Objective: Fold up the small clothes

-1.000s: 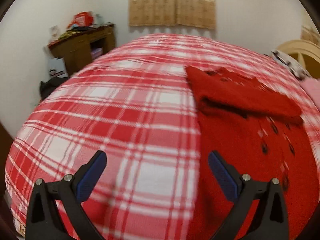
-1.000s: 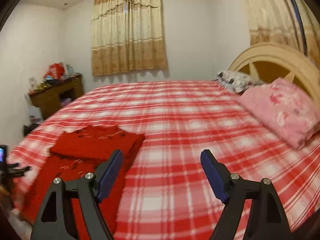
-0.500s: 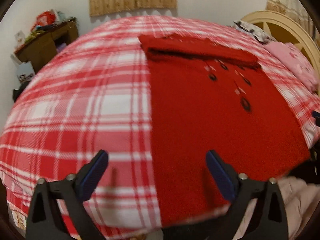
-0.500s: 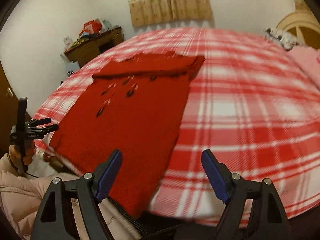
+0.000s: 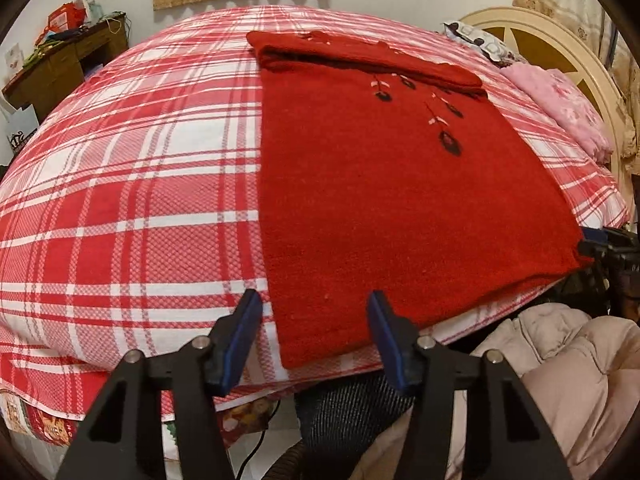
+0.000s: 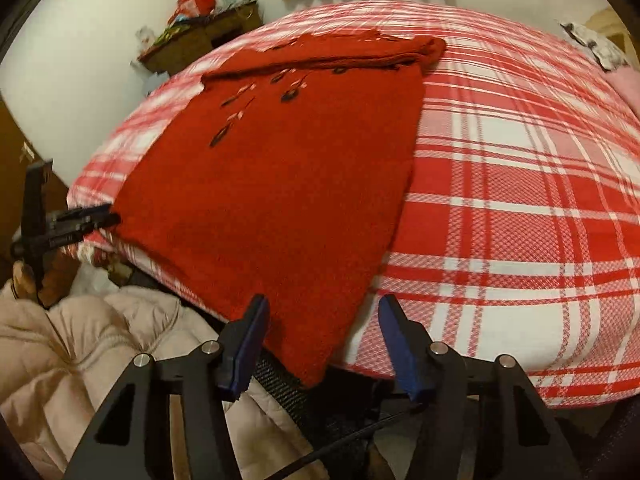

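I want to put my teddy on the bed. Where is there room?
The checked red-and-white bedspread lies bare left of the red knitted sweater, toward the brown wooden desk. In the right wrist view it is also bare between the sweater and the pink pillow. The near edge is crowded by both grippers.

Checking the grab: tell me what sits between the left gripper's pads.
In the left wrist view, the near corner of the red sweater lies between the open left gripper, jaws just closing, pads not yet pressing.
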`<state>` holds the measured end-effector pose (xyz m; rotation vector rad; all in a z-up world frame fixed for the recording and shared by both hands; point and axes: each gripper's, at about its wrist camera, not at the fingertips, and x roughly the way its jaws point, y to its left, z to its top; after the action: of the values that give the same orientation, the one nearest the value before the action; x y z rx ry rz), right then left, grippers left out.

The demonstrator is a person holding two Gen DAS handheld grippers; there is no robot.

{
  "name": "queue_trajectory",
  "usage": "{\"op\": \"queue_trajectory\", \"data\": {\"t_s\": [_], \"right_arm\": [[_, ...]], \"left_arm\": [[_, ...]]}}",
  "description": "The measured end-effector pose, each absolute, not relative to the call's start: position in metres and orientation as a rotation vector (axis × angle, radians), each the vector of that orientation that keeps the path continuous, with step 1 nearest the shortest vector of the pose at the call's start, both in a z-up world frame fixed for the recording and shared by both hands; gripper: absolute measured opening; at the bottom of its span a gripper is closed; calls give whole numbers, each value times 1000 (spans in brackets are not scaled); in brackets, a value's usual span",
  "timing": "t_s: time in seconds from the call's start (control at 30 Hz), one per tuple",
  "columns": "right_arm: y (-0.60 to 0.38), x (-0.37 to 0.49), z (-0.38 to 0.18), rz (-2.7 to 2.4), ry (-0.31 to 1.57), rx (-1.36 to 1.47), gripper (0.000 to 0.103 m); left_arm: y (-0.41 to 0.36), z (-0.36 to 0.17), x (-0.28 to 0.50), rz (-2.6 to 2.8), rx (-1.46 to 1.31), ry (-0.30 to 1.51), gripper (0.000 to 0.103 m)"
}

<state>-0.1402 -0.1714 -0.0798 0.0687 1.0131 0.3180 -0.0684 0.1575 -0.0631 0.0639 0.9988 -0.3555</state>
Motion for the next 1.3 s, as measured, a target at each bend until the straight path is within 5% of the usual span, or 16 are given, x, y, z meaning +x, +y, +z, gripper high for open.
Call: {"op": "queue_trajectory", "data": {"t_s": [0.3,0.4,0.43,0.47,0.67,1.3], "right_arm": [[-171,-139,-87,353,1050,136,55],[-170,-137,-90,354,1062,128,26],[-171,-136,-91,362,1073,139,11],[-174,-135,-93,373,1086,167,9],[-189,-132,-87,457,1064,350,8],[-219,-12,-21,442,801,535,8]], "left_arm": [[168,-65,-67,-384,3,1046,42],[164,-65,-69,-374,25,1040,39],[162,-65,-69,-366,39,1037,28],[162,-65,-69,-360,40,1038,18],[167,-61,-66,-374,-29,1048,11],[167,1,14,-376,-124,888,11]]}}
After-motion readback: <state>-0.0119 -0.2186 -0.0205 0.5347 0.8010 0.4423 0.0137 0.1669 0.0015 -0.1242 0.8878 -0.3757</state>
